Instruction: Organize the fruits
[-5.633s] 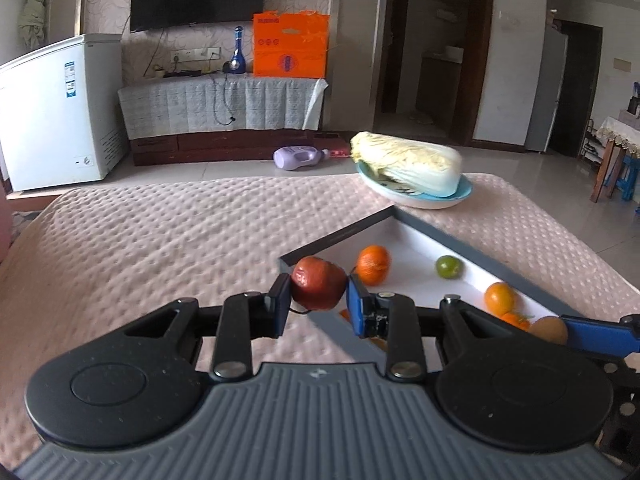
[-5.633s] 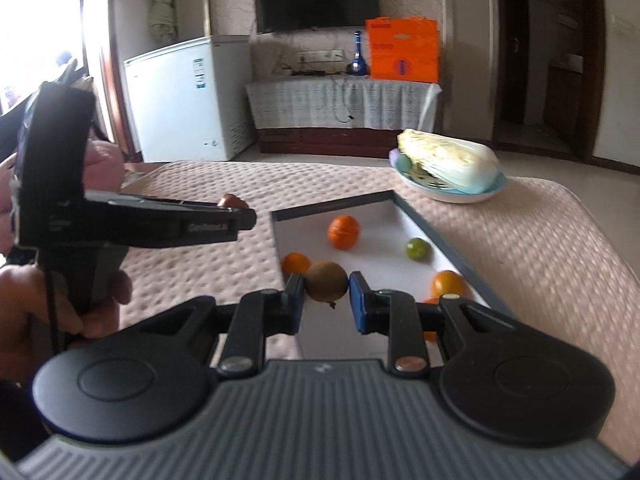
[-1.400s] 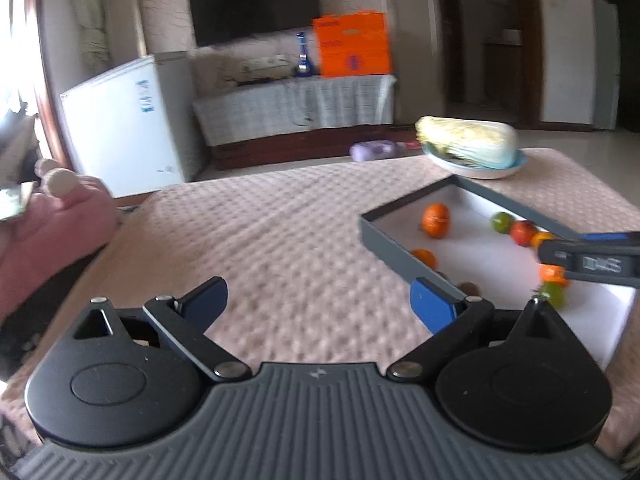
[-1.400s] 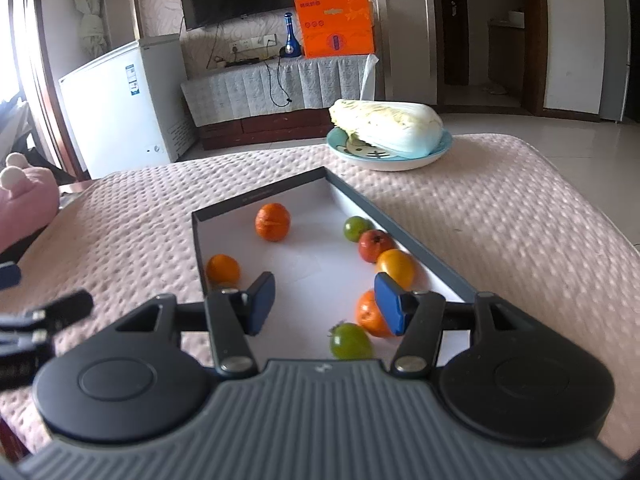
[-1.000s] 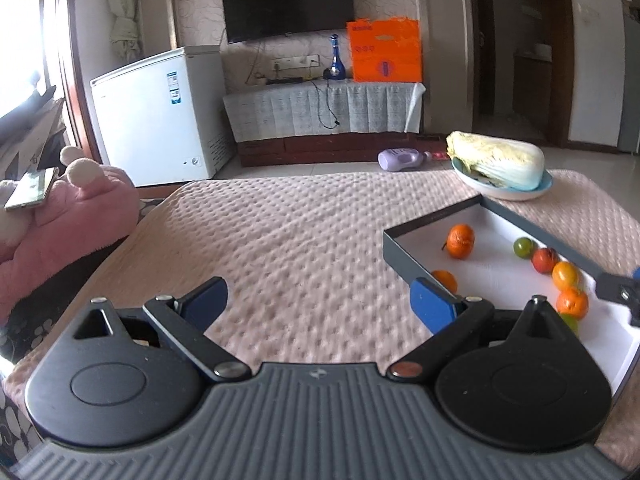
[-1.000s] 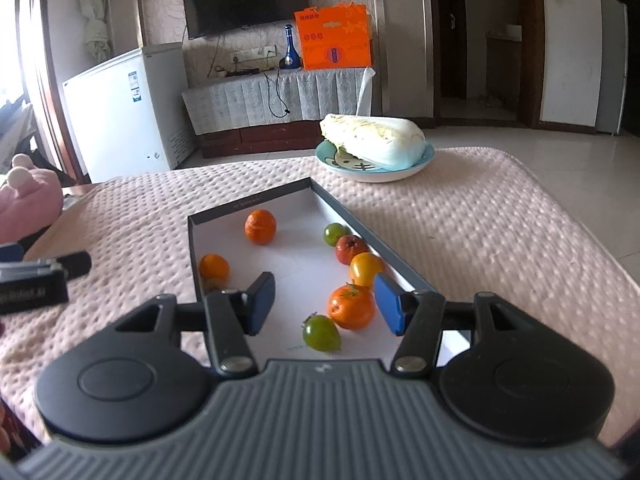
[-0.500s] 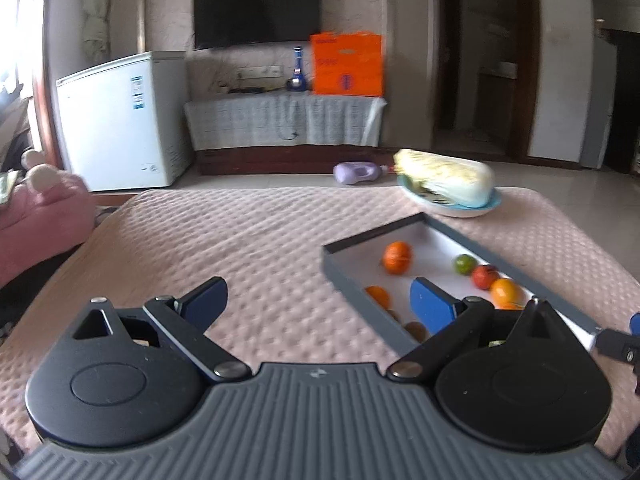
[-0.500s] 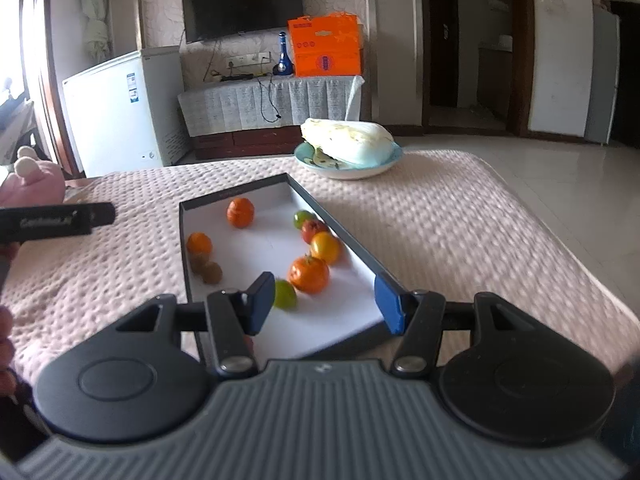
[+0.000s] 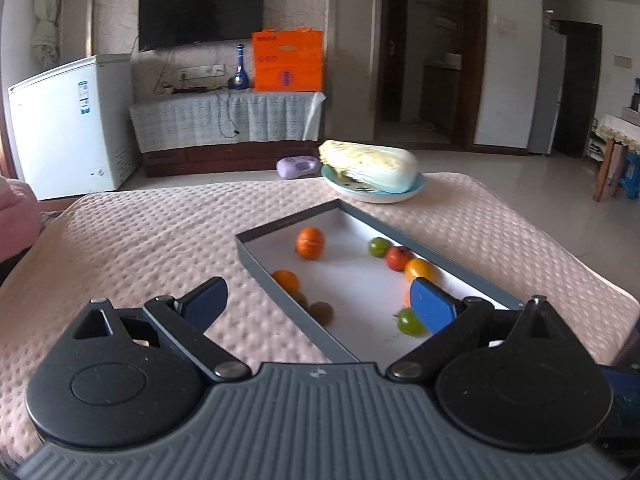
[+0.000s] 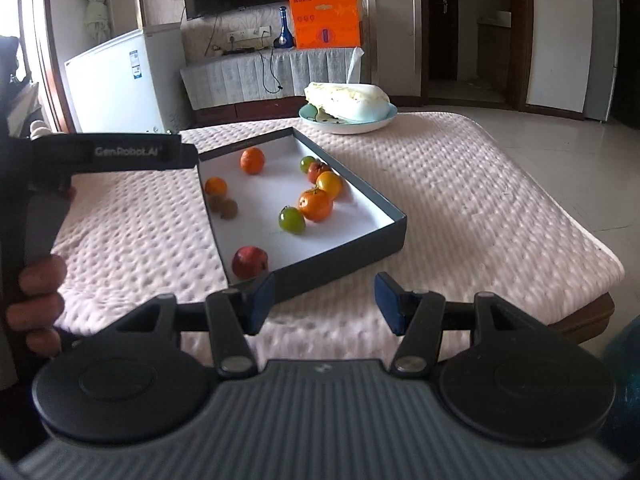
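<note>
Since both tongs, left [image 9: 318, 300] & right [image 10: 324, 302], gape empty, grab soft round fruits [image 10: 315, 204] gently, mid-sides, in tray [image 10: 344, 258].

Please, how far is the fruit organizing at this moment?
Looks nearly done: the fruits lie inside the shallow grey box with white floor, among them the red apple at its near corner. In hand: nothing; the left gripper and right gripper are open and empty. Left: no loose fruit shows on the pink quilted cover.
</note>
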Demonstrator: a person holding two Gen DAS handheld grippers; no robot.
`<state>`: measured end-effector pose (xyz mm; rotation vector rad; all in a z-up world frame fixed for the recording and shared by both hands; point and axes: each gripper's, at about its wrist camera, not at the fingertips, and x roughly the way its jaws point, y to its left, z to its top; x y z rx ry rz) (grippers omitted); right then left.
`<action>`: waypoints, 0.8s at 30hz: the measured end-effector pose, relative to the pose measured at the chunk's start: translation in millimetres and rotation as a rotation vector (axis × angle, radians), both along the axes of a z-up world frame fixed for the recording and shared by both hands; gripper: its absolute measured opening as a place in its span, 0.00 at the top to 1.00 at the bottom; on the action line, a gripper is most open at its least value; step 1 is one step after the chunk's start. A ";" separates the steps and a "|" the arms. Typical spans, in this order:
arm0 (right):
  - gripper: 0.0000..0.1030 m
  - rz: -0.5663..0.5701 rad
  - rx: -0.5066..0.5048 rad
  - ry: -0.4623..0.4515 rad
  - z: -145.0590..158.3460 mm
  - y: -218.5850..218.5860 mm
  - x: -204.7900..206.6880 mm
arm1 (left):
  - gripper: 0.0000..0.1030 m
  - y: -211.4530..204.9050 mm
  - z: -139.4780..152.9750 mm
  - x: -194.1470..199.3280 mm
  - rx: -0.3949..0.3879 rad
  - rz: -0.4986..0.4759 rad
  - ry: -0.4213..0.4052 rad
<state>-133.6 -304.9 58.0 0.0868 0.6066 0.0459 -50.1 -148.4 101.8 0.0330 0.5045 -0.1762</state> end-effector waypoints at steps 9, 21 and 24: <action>0.44 -0.019 -0.016 0.031 -6.1 -5.4 3.8 | 0.03 -2.5 -1.2 -19.4 0.036 -0.009 -0.001; 0.44 -0.024 -0.004 0.043 -8.2 -9.4 2.7 | 0.03 -6.4 -8.0 -39.6 0.038 -0.003 0.035; 0.44 -0.028 0.001 0.042 -8.0 -10.9 2.5 | 0.03 -5.6 -8.7 -41.1 0.036 0.004 0.042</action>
